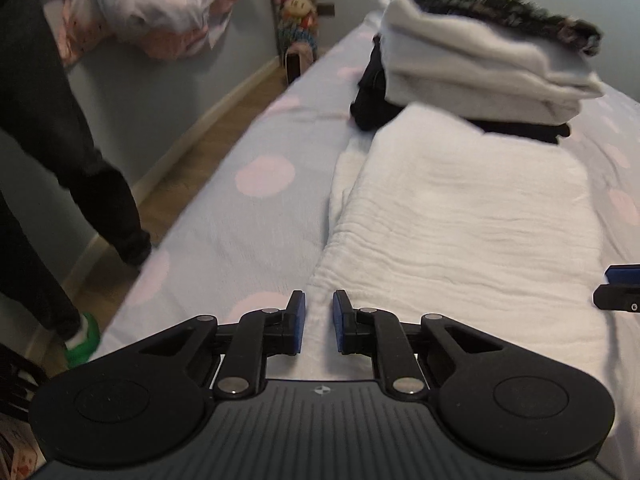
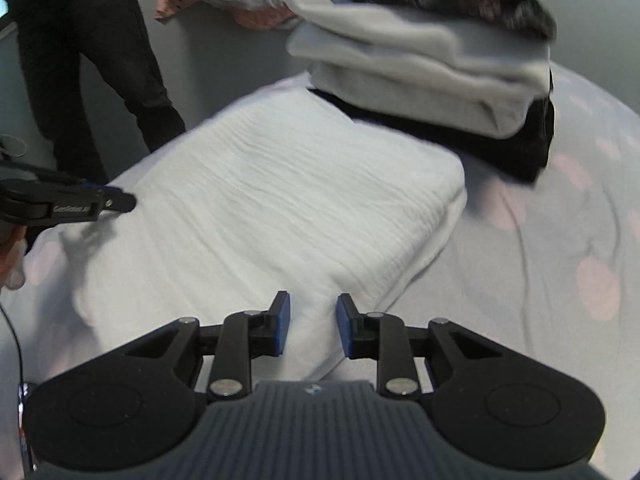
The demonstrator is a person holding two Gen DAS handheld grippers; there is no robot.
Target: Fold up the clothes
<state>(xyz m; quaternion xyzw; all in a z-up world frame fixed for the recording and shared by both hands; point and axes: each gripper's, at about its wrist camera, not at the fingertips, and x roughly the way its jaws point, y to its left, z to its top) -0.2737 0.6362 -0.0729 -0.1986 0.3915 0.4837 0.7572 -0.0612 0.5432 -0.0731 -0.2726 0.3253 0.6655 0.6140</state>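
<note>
While the white garment [image 1: 460,220] lies folded flat on the bed, I hover both tongs at its near edge, ready to grip.

It sits on the dotted bedsheet [image 1: 256,208], just in front of the stack of folded clothes [image 1: 480,64], touching or nearly touching the dark piece at the stack's base. My left gripper [image 1: 319,322] stands narrowly parted over the near left edge, holding nothing; my right gripper [image 2: 309,324] is a little wider over the near right corner, also empty. To do this well, I judge I should pinch all layers at both corners evenly, lift level, and keep the fold from sliding apart.
</note>
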